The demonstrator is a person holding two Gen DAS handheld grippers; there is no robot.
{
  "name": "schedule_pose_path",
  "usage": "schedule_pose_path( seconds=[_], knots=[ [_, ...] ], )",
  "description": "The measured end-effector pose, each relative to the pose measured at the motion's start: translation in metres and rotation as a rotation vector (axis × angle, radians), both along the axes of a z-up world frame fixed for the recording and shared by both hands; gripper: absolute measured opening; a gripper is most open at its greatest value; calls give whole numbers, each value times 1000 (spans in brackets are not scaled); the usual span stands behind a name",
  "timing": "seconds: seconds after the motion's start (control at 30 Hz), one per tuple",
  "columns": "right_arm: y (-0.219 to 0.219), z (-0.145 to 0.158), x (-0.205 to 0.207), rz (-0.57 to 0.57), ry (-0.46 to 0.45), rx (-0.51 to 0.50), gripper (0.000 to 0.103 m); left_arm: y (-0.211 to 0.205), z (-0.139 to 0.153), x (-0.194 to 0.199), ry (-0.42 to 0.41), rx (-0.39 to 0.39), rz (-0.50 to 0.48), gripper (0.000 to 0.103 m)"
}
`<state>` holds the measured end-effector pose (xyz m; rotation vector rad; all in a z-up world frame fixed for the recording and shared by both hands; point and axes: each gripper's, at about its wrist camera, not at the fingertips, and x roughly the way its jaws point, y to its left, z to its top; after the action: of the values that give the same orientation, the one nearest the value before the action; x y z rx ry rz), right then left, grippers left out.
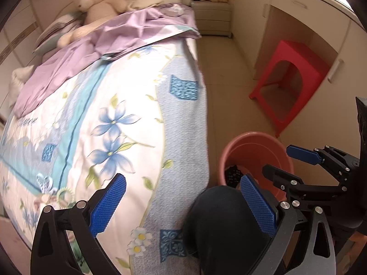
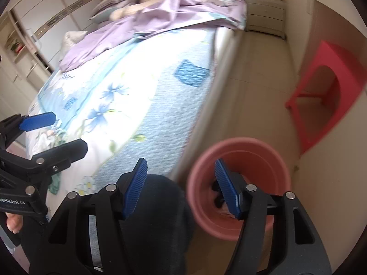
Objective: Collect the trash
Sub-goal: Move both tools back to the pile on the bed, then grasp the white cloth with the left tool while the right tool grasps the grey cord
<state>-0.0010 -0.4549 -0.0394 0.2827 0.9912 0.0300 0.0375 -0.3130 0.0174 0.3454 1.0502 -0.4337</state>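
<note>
1. Left wrist view: the left gripper [image 1: 182, 202] stands released, its blue pads wide apart with nothing between them, over the near edge of the bed [image 1: 128, 123] with its floral cover.
2. To its right, on the floor beside the bed, stands the pink bucket [image 1: 231, 151]; something dark [image 1: 234, 175] lies inside it, too blurred to name.
3. The right gripper [image 1: 275, 160] shows at the right, over the bucket's rim, its jaws parted.
4. A dark rounded shape [image 1: 220, 224], perhaps the person's knee, fills the near middle.
5. Farther right a red stool [image 1: 298, 55] sits under a desk; a plush bear [image 1: 96, 0] and a purple sheet [image 1: 128, 32] lie at the far end of the bed.
6. Right wrist view: the right gripper [image 2: 181, 188] is released, empty, its right finger [image 2: 226, 190] over the bucket's [image 2: 247, 146] mouth.
7. The left gripper [image 2: 66, 133] shows at the left over the bed [image 2: 146, 87], parted, a hand [image 2: 13, 223] on its handle.
8. The red stool [image 2: 353, 87] stands far right.
</note>
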Motion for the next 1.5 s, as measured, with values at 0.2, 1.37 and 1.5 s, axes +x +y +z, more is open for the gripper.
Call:
schedule_pose_path(
  seconds=[0.2,1.37,1.5],
  knots=[
    [45,7,19,79,-10,15,68,50,3,-5,0,-19,106,98],
    [256,7,31,478,30,-86,74,292,-10,-25,3,-86,569,98],
    [266,2,36,493,42,-90,74,304,-15,-19,6,-92,584,98]
  ],
)
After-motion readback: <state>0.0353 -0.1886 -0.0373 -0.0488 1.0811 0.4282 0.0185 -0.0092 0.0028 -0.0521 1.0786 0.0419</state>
